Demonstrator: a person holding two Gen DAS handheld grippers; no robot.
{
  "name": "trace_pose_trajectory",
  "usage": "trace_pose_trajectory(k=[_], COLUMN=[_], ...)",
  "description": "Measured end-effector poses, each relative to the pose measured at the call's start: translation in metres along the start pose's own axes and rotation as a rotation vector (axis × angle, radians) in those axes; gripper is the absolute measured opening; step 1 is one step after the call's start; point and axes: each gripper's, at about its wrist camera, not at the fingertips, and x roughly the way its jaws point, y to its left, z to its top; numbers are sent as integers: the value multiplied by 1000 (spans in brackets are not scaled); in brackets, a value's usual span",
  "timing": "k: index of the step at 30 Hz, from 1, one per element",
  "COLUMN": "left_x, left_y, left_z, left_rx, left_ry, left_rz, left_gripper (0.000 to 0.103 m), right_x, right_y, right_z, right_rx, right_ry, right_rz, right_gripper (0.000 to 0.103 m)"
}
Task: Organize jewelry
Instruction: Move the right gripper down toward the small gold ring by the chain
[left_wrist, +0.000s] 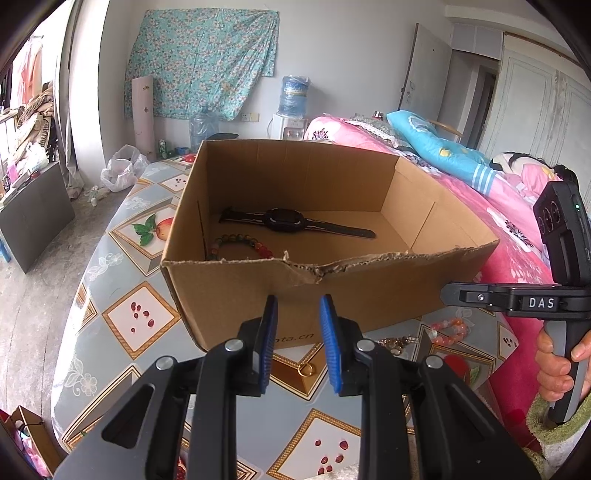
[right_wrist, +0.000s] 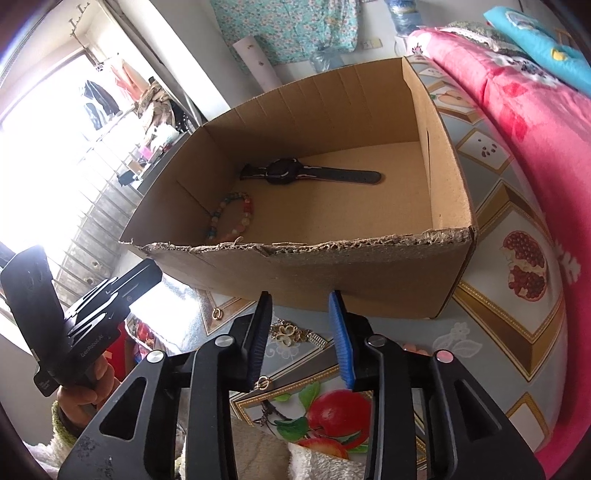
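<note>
Both your left gripper (left_wrist: 298, 343) and right gripper (right_wrist: 301, 339) are partly open and empty. The gold chain (right_wrist: 295, 334) lies near the box (right_wrist: 369, 280). It's light and floppy; pinch its middle.

Black watch (left_wrist: 282, 220), beaded bracelet (left_wrist: 242, 245) inside box (left_wrist: 332, 284)

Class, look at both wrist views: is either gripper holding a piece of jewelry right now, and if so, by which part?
Nothing is held. The left gripper and the right gripper both stand open and empty over the table.
</note>
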Motion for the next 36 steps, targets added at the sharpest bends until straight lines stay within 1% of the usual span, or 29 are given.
trace_pose_trajectory(k=[3, 16, 20, 24, 32, 34, 36], left_x=[0, 2, 1, 1, 1, 1, 0], left_y=[0, -3, -4, -5, -7, -7, -6], left_z=[0, -1, -3, -6, -9, -10, -11], left_rx=[1, 6, 4, 1, 0, -2, -6], left_ry=[0, 7, 10, 12, 19, 21, 22], left_rz=[1, -5, -4, -3, -8, -8, -11], left_gripper=[23, 23, 23, 27, 30, 31, 36], right_x=[-1, -3, -4, -6, -10, -11, -13], right_y=[1, 4, 6, 9, 15, 17, 19], right_z=[0, -1, -2, -4, -8, -8, -10], right_rx=[-4, -8, -15, -39, -75, -84, -93], right_ry=[-5, -15, -17, -18, -23, -28, -34], right_rz=[-7, -19, -27, -42, -67, -76, -91], right_gripper=[38, 52, 61, 68, 78, 80, 84])
